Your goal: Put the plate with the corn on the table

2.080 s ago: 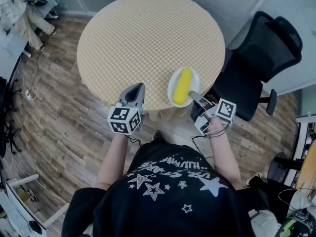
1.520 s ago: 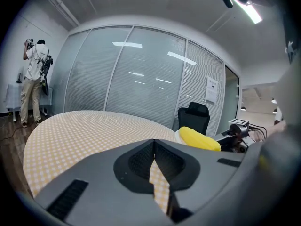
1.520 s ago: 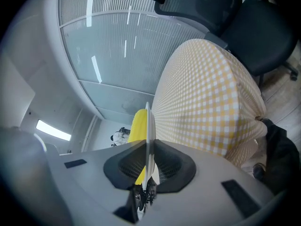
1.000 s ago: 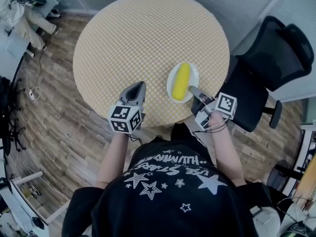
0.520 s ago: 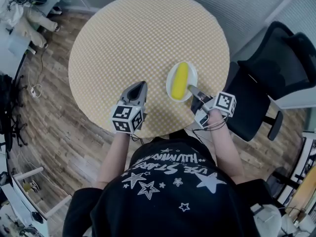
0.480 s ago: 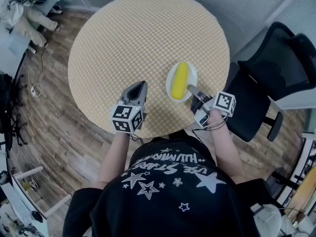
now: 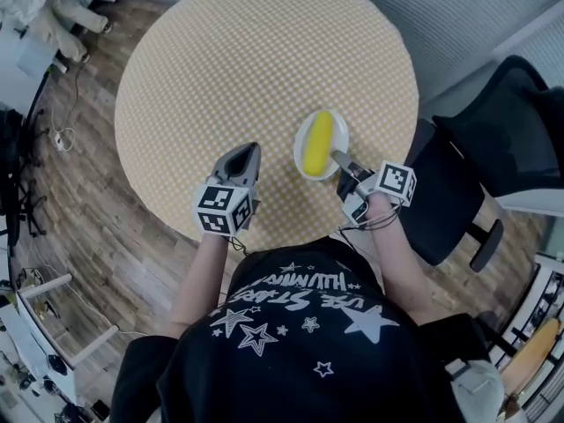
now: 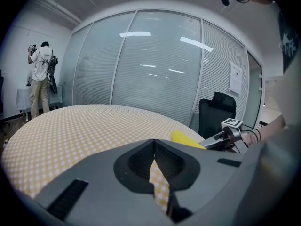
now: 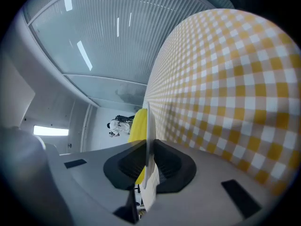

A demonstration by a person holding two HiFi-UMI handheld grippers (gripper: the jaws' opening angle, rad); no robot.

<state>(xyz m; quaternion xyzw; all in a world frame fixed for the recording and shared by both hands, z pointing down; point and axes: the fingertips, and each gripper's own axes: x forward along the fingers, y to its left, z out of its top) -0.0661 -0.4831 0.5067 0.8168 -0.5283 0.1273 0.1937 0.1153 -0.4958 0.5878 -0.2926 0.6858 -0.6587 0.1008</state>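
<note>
Yellow corn [image 7: 317, 143] lies on the white plate [image 7: 299, 158], which sits over the checked desk [image 7: 247, 60] near its right edge. The right gripper [image 7: 340, 160] clamps the plate's rim. I cannot tell whether the plate touches the cloth. The left gripper [image 7: 244, 159] hovers with jaws together, empty. What's left is probably to set the plate down and release it.

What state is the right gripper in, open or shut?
Shut on the plate: the right gripper's fingers clamp its white rim, with the corn behind.

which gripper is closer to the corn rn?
Right. The right gripper grips the rim of the plate holding the corn; the left gripper, shut and empty, sits apart to the corn's left.
</note>
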